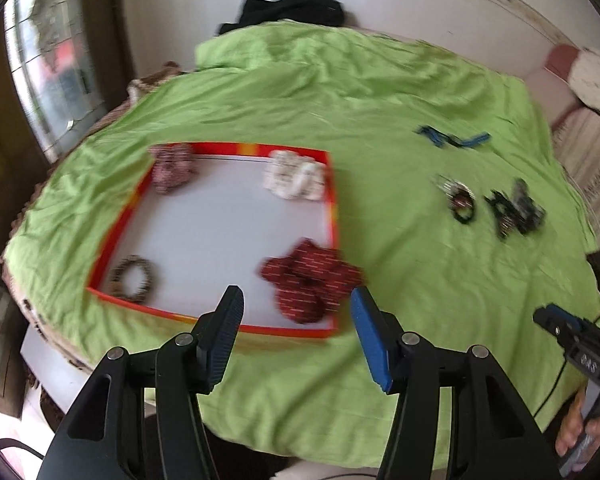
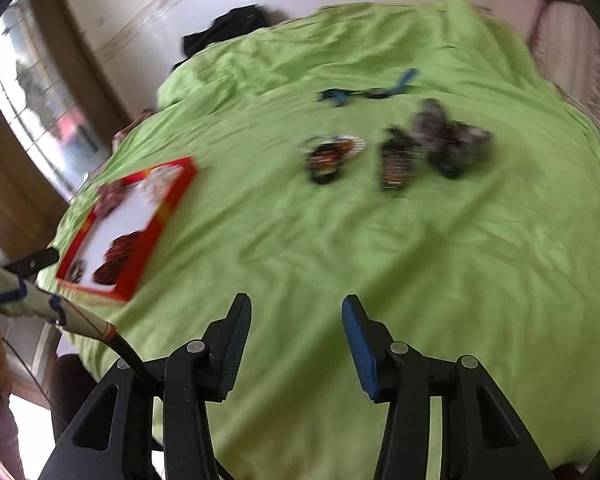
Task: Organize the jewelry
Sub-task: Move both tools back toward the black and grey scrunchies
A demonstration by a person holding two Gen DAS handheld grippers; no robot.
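Note:
A red-rimmed white tray (image 1: 220, 232) lies on the green sheet and holds a pink pile (image 1: 172, 168), a white pile (image 1: 294, 178), a dark red pile (image 1: 308, 284) and a beaded bracelet (image 1: 134, 278). Loose jewelry lies to the right: a blue strap (image 1: 452, 138), a small bangle cluster (image 1: 458, 198), dark pieces (image 1: 514, 210). My left gripper (image 1: 296, 304) is open and empty over the tray's near edge. My right gripper (image 2: 296, 312) is open and empty above bare sheet, short of the bangle cluster (image 2: 328, 156), dark pieces (image 2: 396, 160) and grey pile (image 2: 452, 140). The tray (image 2: 160, 216) shows at its left.
The green sheet (image 1: 380, 92) covers a bed against a white wall. Black cloth (image 1: 292, 10) lies at the far edge. A window (image 1: 48, 68) is at the left, pillows (image 1: 592, 76) at the right. The right gripper shows at the lower right of the left wrist view (image 1: 580, 344).

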